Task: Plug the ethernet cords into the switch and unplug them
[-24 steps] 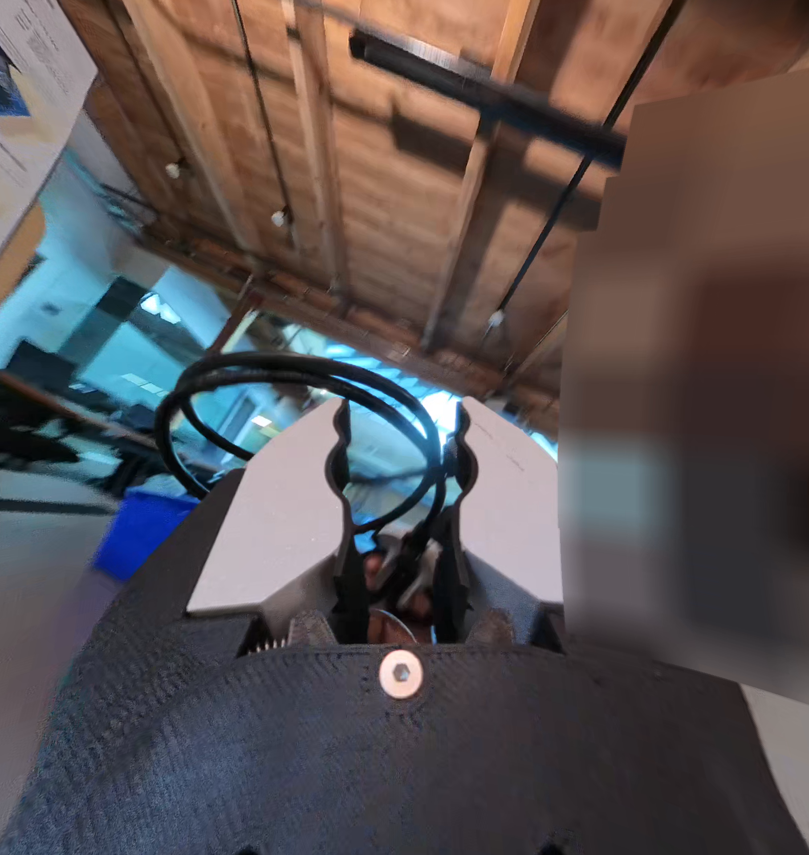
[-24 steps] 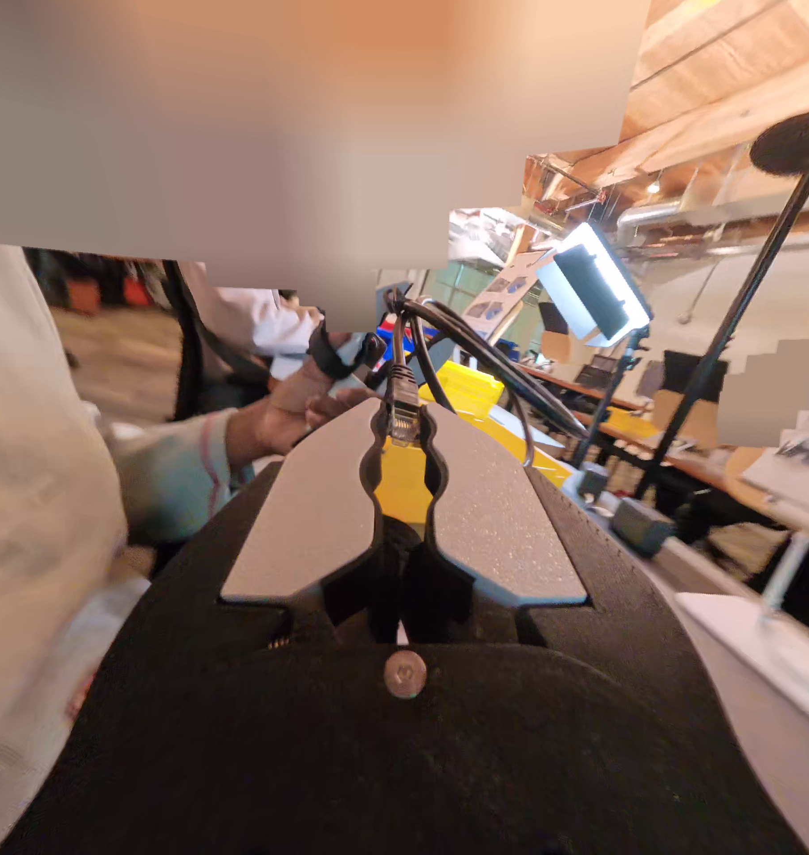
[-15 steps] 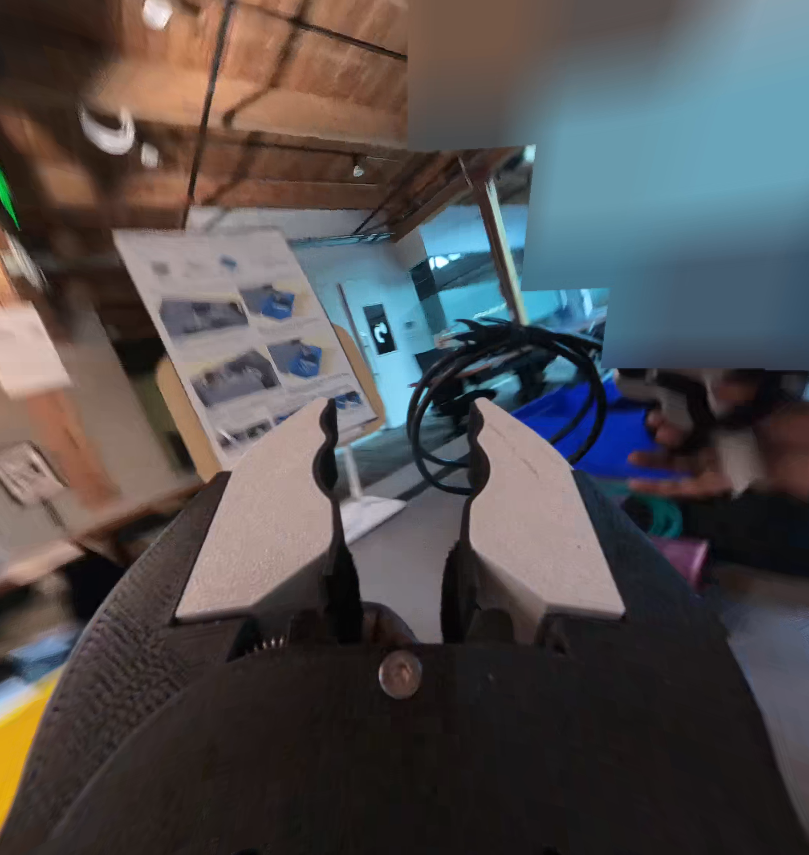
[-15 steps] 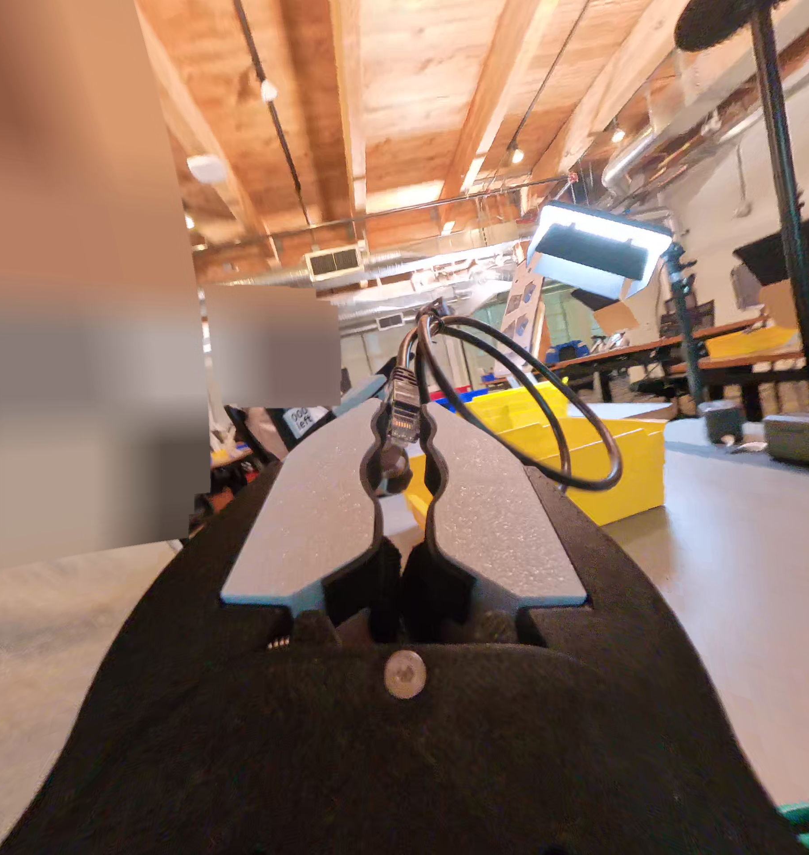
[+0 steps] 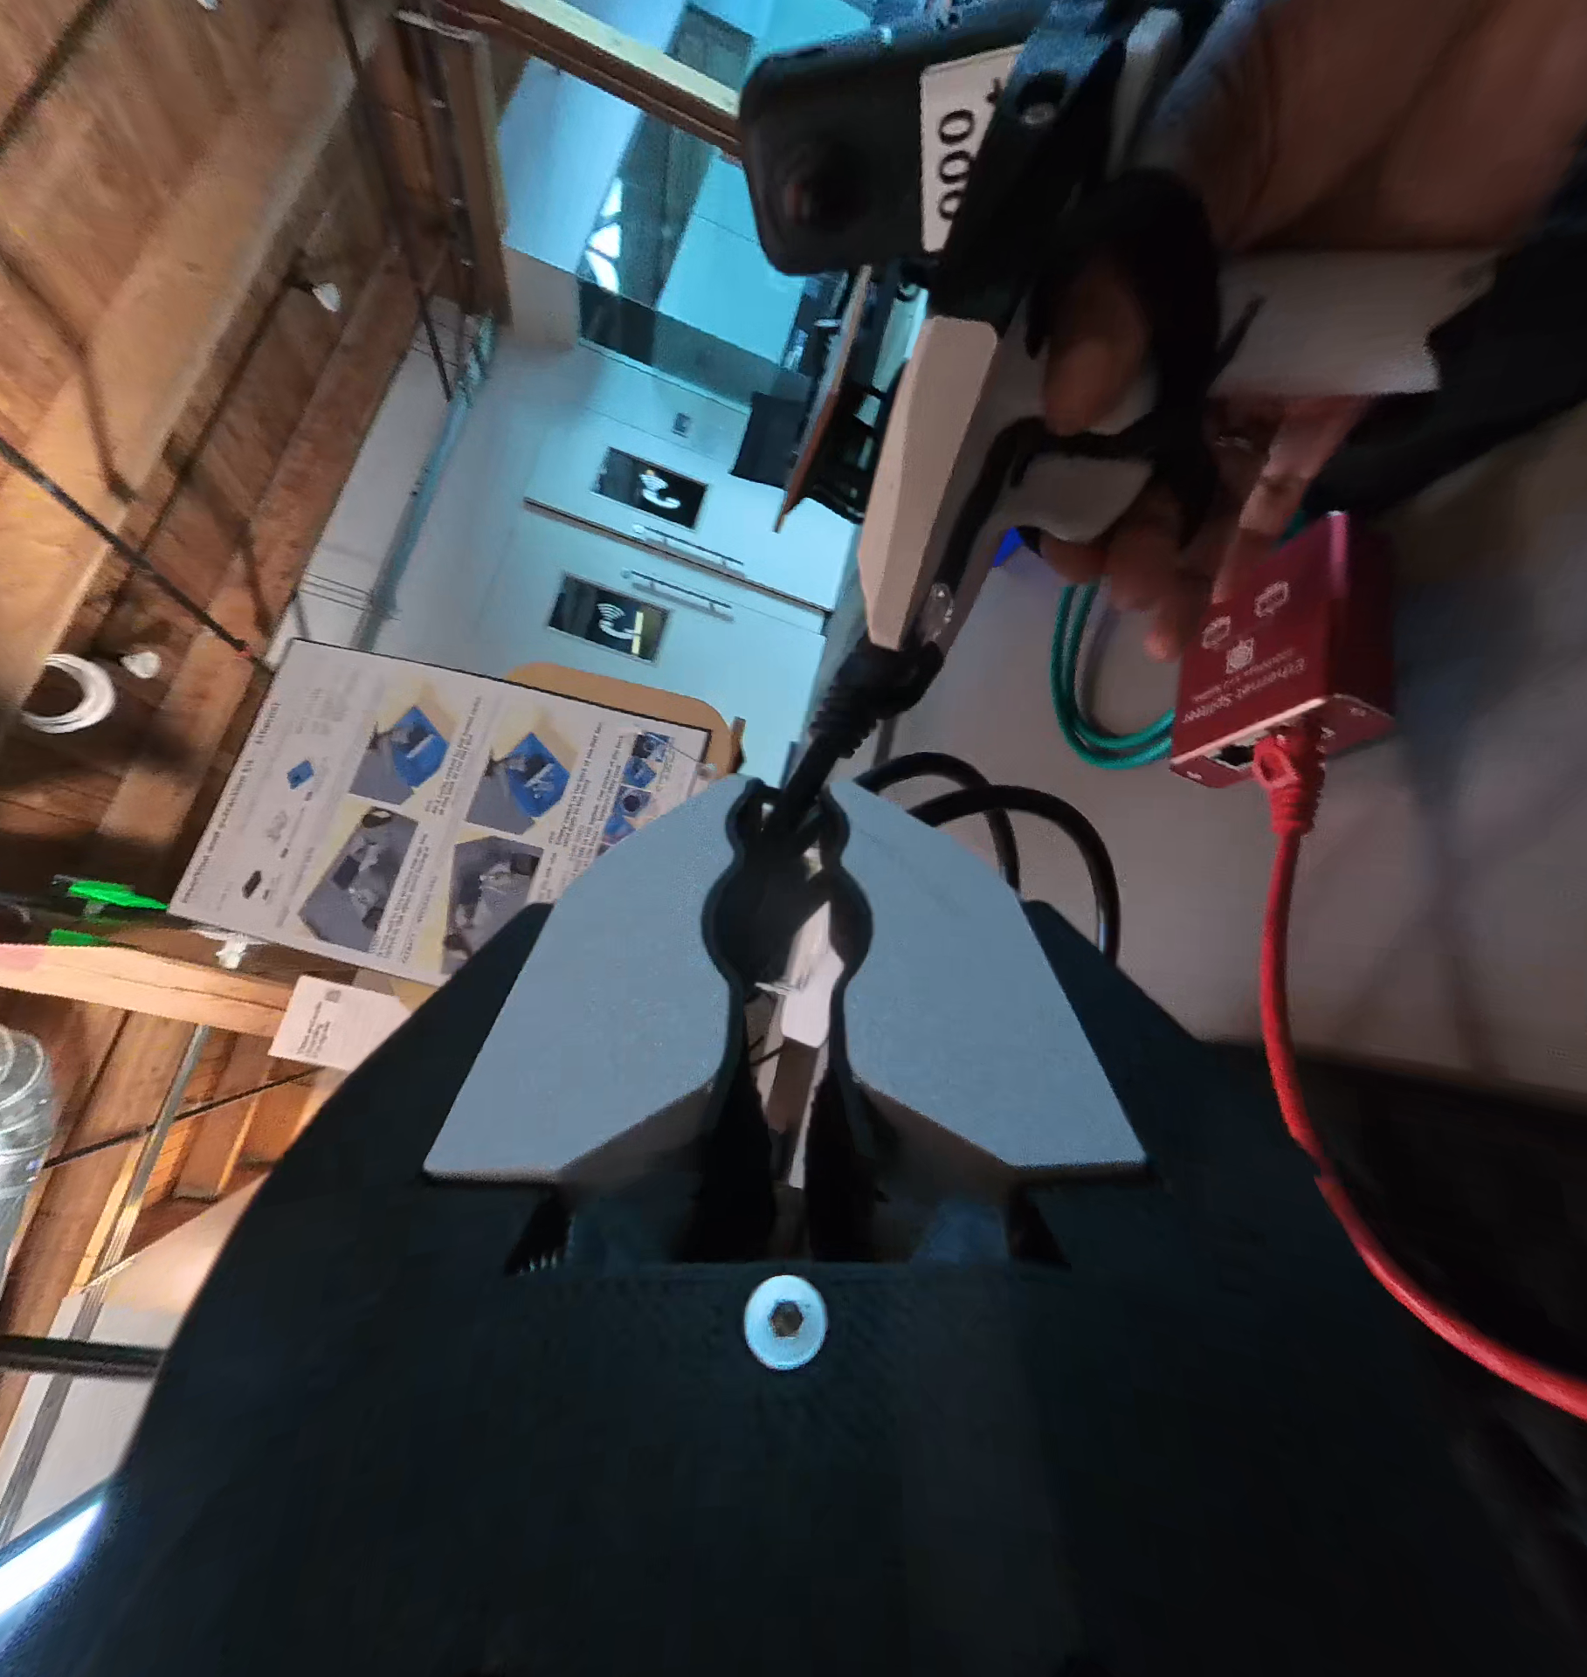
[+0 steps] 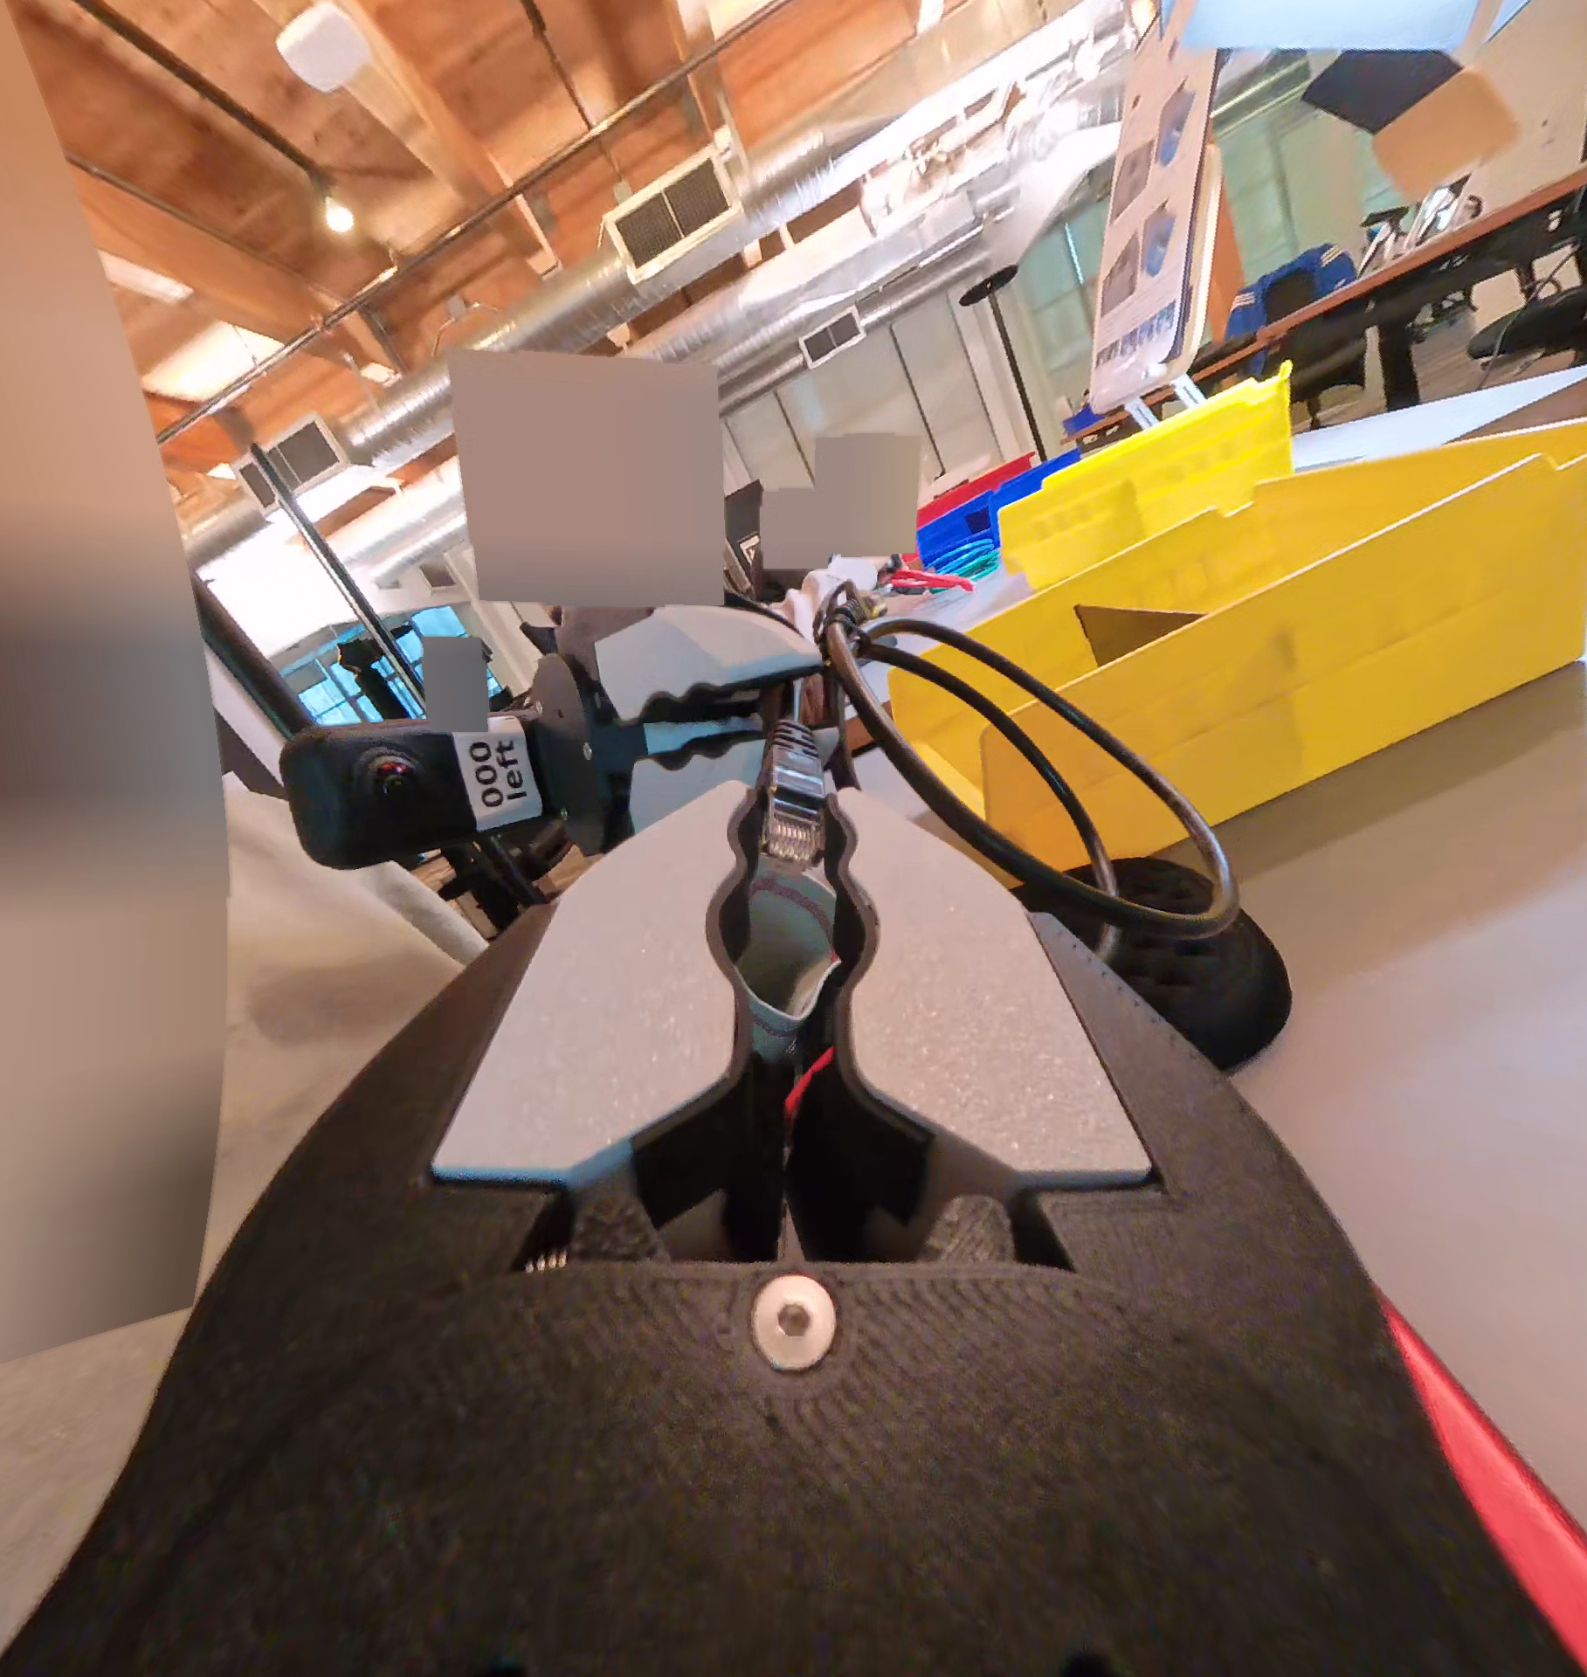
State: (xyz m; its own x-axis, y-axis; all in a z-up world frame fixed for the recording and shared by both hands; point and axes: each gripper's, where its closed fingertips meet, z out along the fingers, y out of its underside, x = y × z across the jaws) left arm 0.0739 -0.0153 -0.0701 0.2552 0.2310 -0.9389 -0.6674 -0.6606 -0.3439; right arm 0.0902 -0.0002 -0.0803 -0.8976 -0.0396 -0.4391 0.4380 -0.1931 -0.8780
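Right gripper (image 6: 791, 821): fingers clamped on the clear plug (image 6: 792, 817) of the black ethernet cord (image 6: 1034, 771), plug tip pointing back toward the camera.
Left gripper (image 5: 788, 812): fingers closed around the black cord (image 5: 826, 753) just behind its strain-relief boot; in the right wrist view it (image 6: 753, 703) sits sideways just beyond the plug.
Black cord: bundled in loops hanging right of the grippers, above the grey desk (image 6: 1425, 953).
Switch (image 5: 1284, 658): small red box on the desk, a red ethernet cord (image 5: 1284, 907) plugged into one port.
Green cord (image 5: 1093, 708): coiled beside the switch.
Yellow bins (image 6: 1316, 590): on the desk behind the loops.
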